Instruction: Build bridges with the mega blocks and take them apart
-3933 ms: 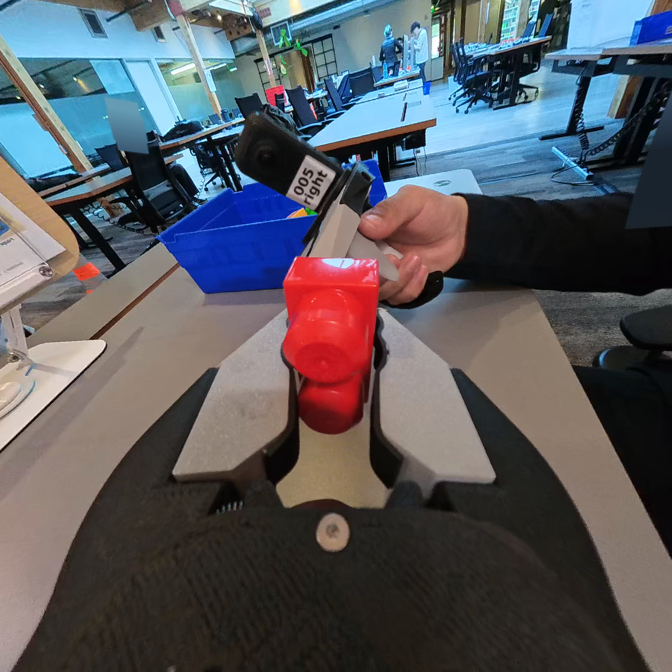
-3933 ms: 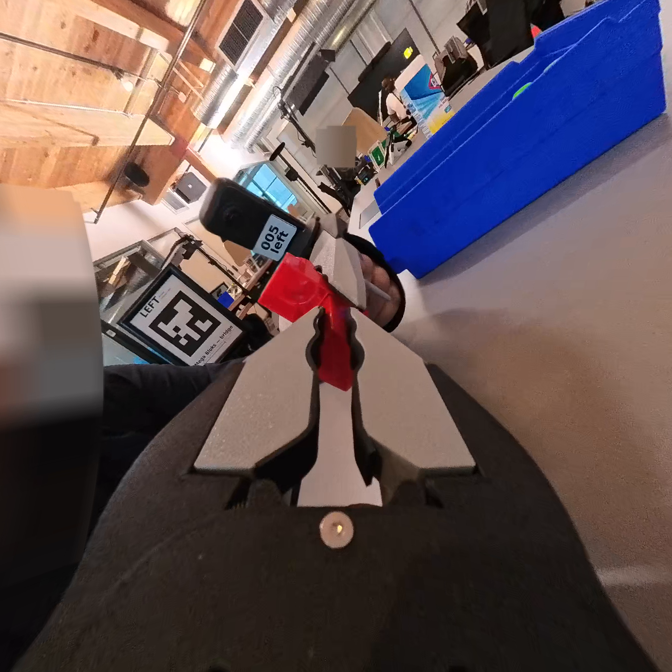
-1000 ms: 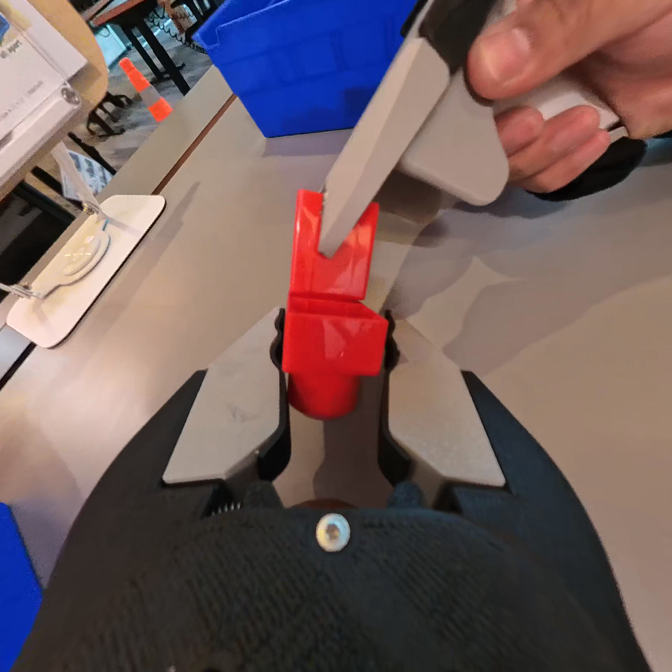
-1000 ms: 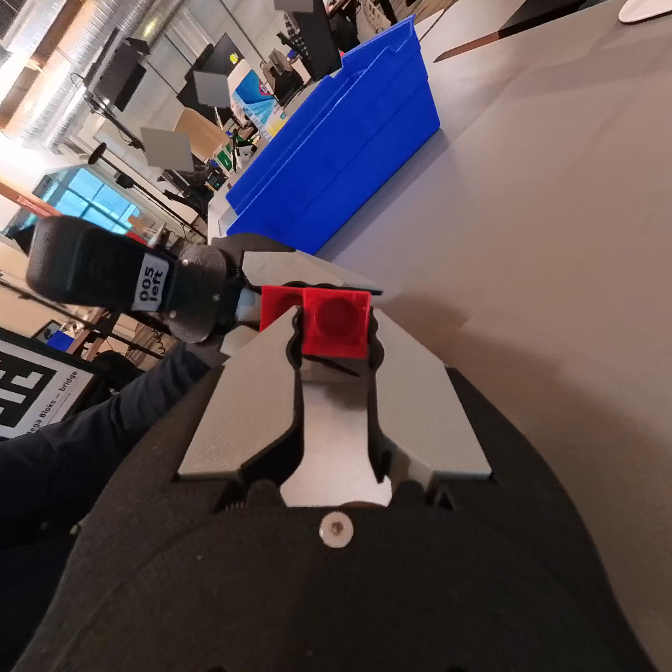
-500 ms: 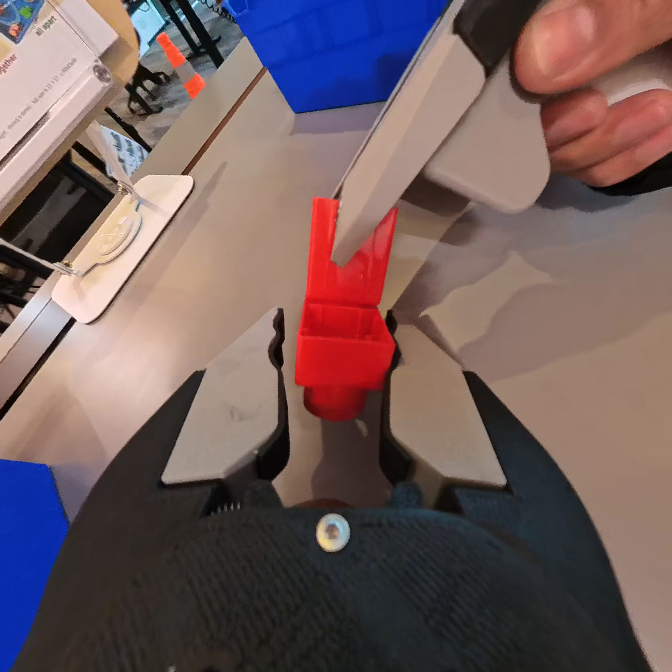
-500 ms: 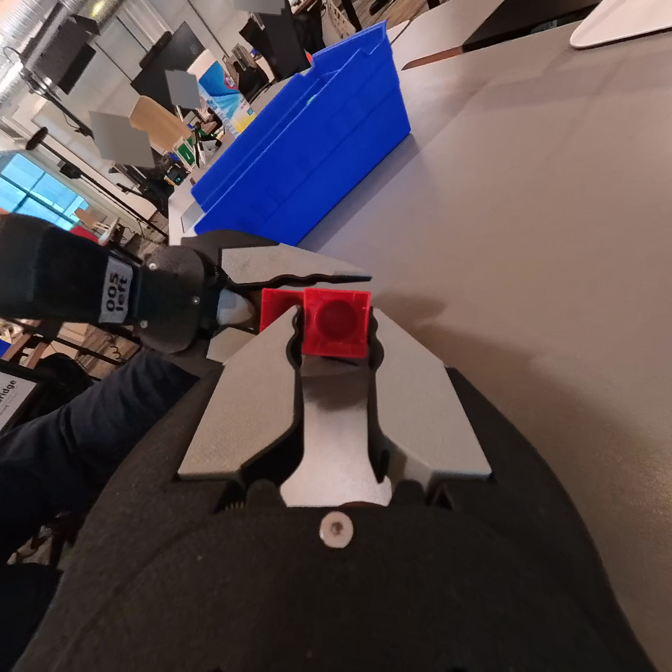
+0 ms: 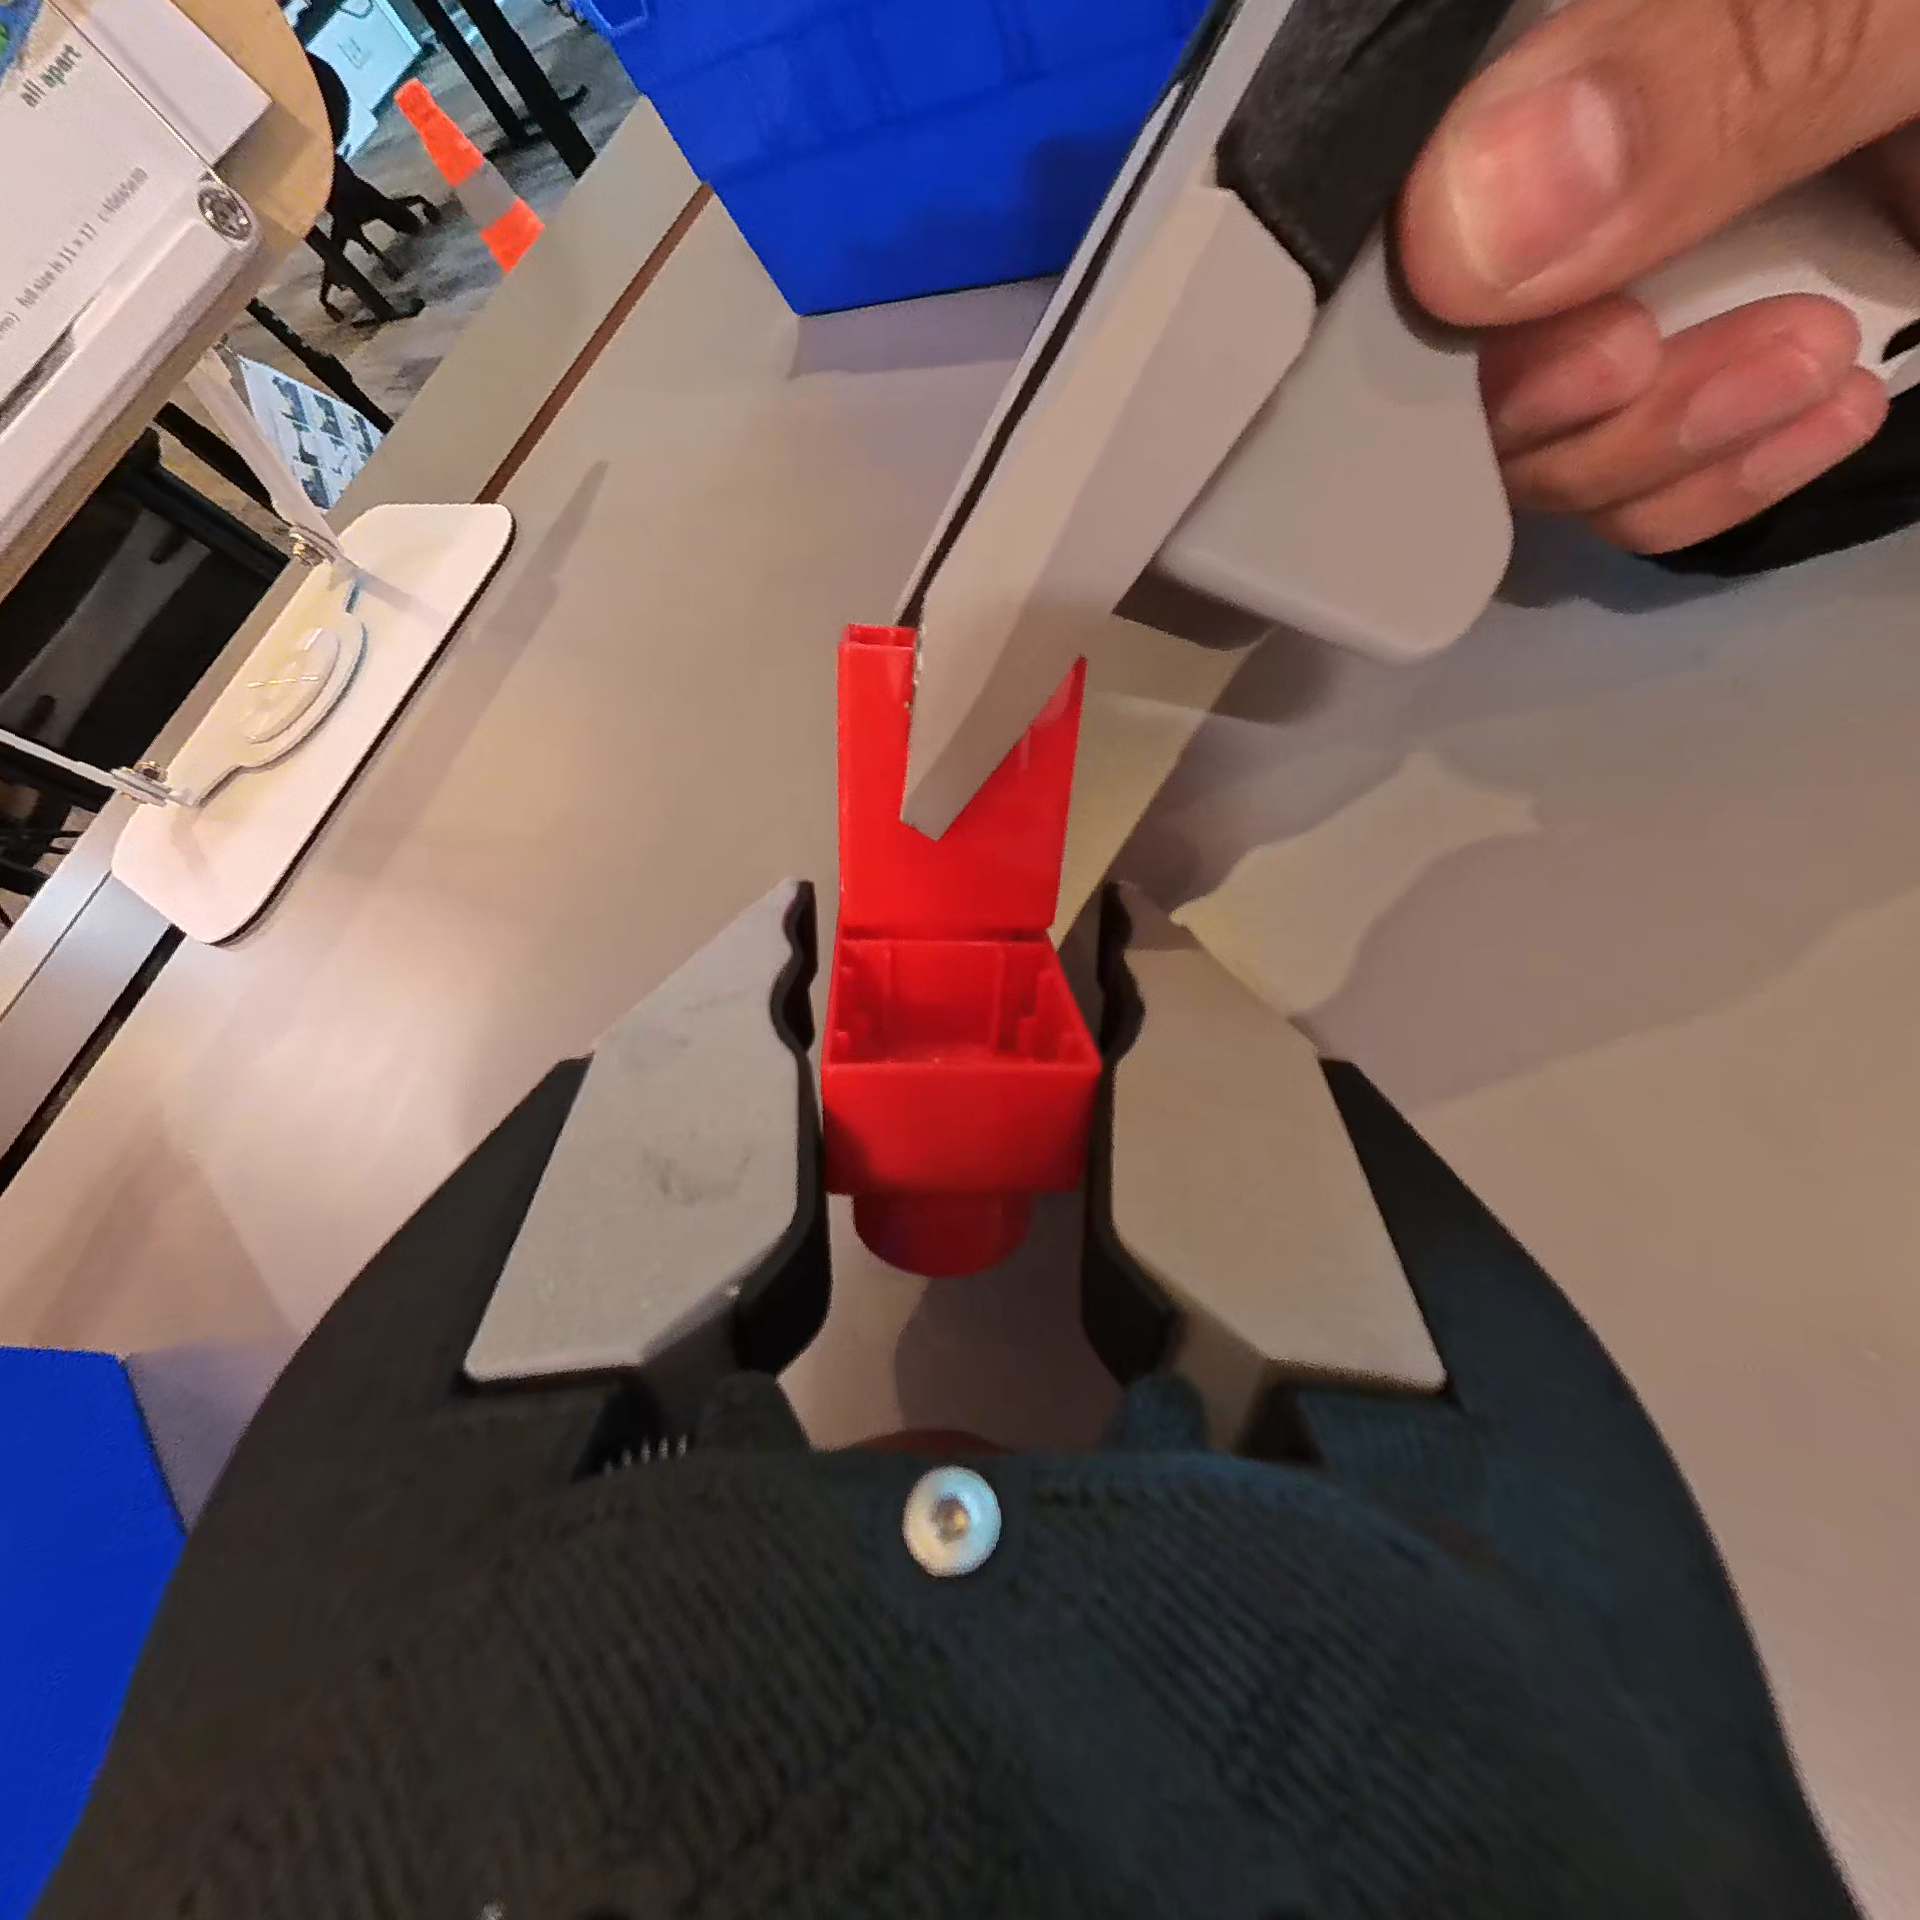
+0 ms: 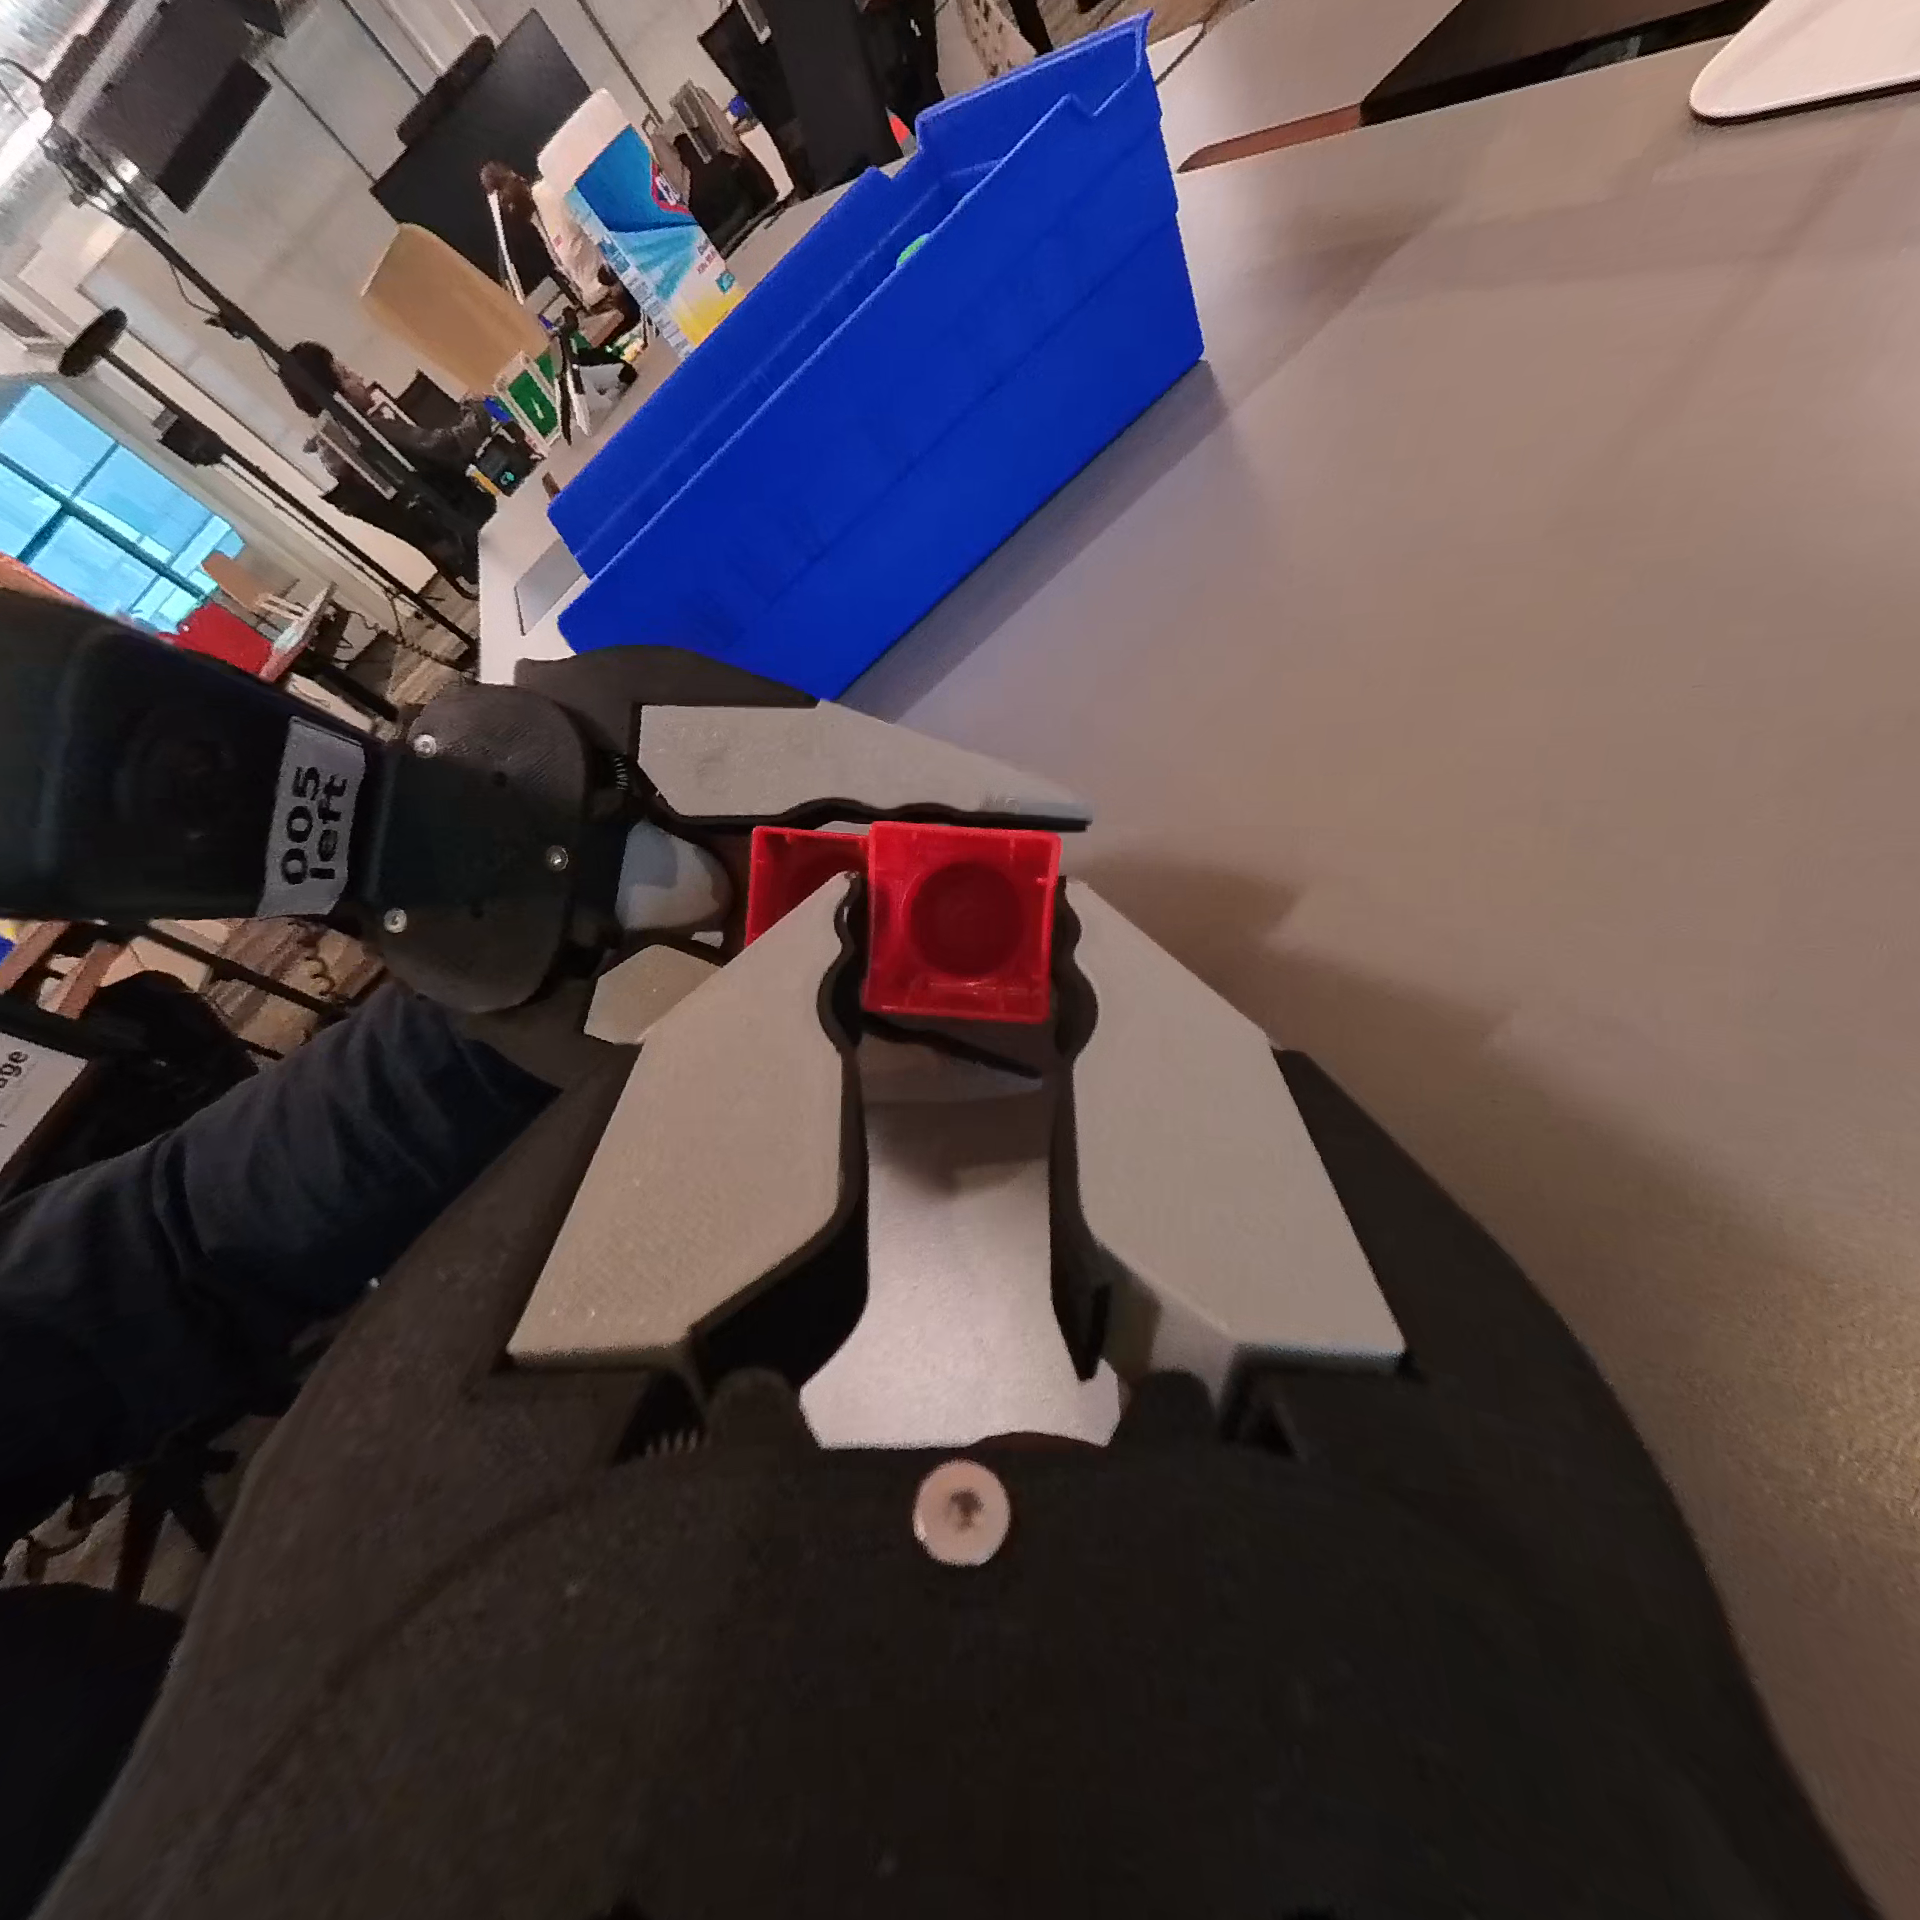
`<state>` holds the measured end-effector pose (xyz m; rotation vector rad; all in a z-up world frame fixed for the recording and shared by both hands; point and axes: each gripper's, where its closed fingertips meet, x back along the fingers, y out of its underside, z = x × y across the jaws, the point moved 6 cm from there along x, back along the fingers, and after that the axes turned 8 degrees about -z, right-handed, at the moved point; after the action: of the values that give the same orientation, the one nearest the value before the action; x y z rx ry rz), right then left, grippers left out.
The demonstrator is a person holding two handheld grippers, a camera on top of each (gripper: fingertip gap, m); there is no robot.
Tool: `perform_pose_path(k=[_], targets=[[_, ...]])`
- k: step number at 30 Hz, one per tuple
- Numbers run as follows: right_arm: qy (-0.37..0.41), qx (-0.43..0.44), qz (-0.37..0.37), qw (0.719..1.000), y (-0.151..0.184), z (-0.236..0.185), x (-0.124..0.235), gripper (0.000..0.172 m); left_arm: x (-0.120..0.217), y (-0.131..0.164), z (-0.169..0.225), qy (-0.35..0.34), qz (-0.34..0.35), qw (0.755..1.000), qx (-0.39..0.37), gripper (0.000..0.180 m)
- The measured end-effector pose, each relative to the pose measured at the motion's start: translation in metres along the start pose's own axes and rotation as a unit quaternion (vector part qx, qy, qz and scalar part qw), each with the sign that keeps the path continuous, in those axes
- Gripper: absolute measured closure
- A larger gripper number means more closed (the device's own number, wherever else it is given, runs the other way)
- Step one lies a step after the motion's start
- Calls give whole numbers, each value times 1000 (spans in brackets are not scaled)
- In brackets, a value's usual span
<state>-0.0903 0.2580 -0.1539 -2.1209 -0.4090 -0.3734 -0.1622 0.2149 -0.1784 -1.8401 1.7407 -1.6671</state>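
Two red mega blocks meet edge to edge at an angle above the grey table. My left gripper is shut on the near red block. Its pads press both side walls, its hollow underside faces up and its stud points back at the camera. My right gripper is shut on the other red block, hollow side towards its camera. In the left wrist view that block stands just beyond mine, with a right finger across it. In the right wrist view the left gripper's upper finger lies along its block. I cannot tell whether the blocks are locked together.
A blue bin stands at the table's far side; it also shows in the right wrist view. A white stand base sits at the left edge. Another blue object is at the lower left. A hand holds the right gripper. My two grippers' fingertips are within a few centimetres of each other. The blue object is about 25 cm from both grippers' fingertips. It turns up in the right wrist view as well.
Since about four seconds ago both grippers have tipped down towards the table, and the blocks now show their hollow undersides. In the last second both holds stay and the view has only crept closer.
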Motion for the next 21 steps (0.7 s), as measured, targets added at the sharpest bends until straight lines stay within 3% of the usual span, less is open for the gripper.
perform_pose_path(k=[12,17,21], targets=[[-26,78,2,997,-6,-19,10,140,20,-9,0,158,82,980,94,130],[-29,109,5,994,-8,-25,15,140,25,-12,0,171,101,976,94,130],[-99,101,29,990,-13,-35,24,140,43,-21,-4,282,175,929,162,130]])
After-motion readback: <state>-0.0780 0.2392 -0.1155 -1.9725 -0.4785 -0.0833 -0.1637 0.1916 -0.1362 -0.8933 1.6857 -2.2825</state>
